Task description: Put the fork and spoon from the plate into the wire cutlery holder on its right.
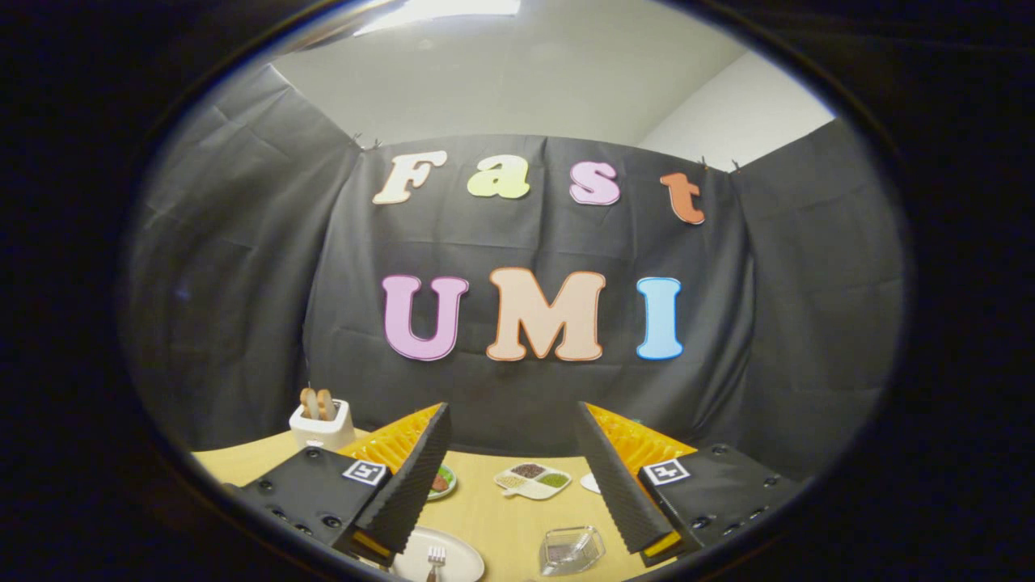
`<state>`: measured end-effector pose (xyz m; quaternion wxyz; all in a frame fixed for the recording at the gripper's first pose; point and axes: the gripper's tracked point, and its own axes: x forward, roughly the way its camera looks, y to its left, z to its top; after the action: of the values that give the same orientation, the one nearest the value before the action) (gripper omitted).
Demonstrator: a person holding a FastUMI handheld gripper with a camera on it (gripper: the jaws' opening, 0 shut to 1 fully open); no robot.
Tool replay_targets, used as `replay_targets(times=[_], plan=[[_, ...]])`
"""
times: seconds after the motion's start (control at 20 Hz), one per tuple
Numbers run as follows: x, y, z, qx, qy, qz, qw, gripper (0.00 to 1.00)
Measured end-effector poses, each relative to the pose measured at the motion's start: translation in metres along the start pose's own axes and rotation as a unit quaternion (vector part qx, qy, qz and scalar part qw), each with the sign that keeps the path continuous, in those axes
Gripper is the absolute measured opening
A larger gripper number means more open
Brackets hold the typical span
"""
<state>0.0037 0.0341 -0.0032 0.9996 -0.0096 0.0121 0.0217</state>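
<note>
My gripper stands open above the wooden table, with nothing between its fingers. Low down between the fingers lies a white plate, close to the left finger. A fork rests on the plate with its tines pointing away from me. The spoon is hidden or too small to tell. To the right of the plate, near the right finger, sits a small clear holder; I cannot tell whether it is made of wire.
A white toaster with two slices of bread stands at the table's far left. A white divided dish of grains lies beyond the fingers. A small dish peeks out by the left finger, and a white one by the right.
</note>
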Motion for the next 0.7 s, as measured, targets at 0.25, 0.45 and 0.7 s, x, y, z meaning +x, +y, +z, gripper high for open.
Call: replay_targets(times=[0.25, 0.45, 0.7], plan=[[0.001, 0.012, -0.015, -0.004, 0.025, 0.018, 1.0, 0.99], [0.004, 0.03, -0.035, -0.013, 0.05, 0.043, 0.998, 0.99], [0.005, 0.057, -0.09, -0.017, 0.121, 0.08, 0.989, 0.99]])
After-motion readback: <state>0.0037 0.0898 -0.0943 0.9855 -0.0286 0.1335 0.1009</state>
